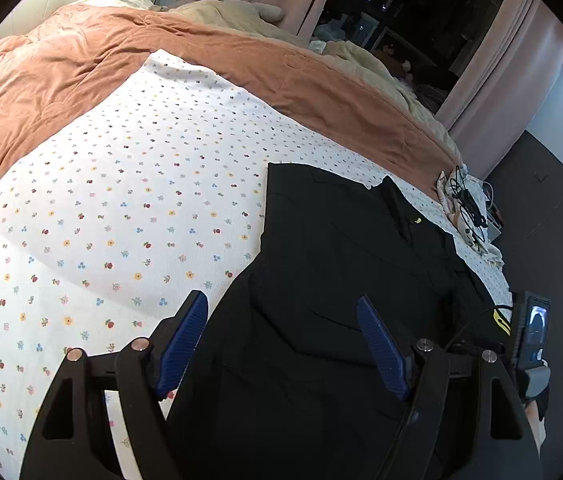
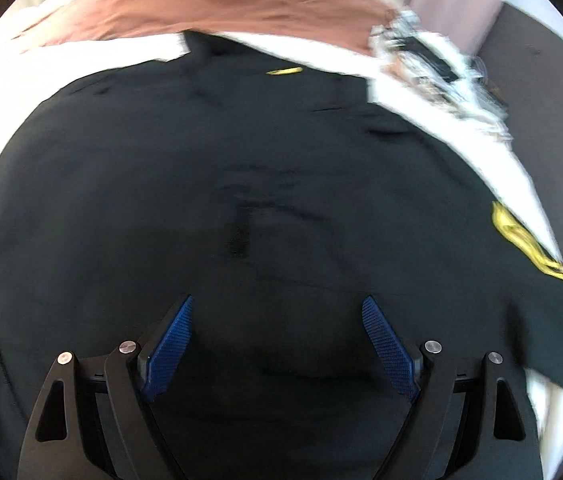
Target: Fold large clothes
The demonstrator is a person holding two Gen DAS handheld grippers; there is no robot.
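Note:
A large black shirt (image 1: 345, 248) with a collar and a yellow sleeve patch (image 2: 521, 240) lies spread on a white flowered bedsheet (image 1: 113, 208). My left gripper (image 1: 281, 304) is open and empty, low over the shirt's left edge, its left blue pad (image 1: 183, 344) over the sheet. My right gripper (image 2: 277, 304) is open and empty, just above the middle of the shirt (image 2: 241, 184). The right wrist view is blurred by motion. The other gripper's body with a small screen (image 1: 533, 332) shows at the right edge of the left wrist view.
An orange quilt (image 1: 121, 52) covers the far half of the bed, with beige blankets (image 1: 233, 12) behind it. A heap of cloth with black cables (image 1: 469, 208) sits at the bed's right edge. Dark floor (image 1: 553, 208) and pink curtains (image 1: 497, 80) lie to the right.

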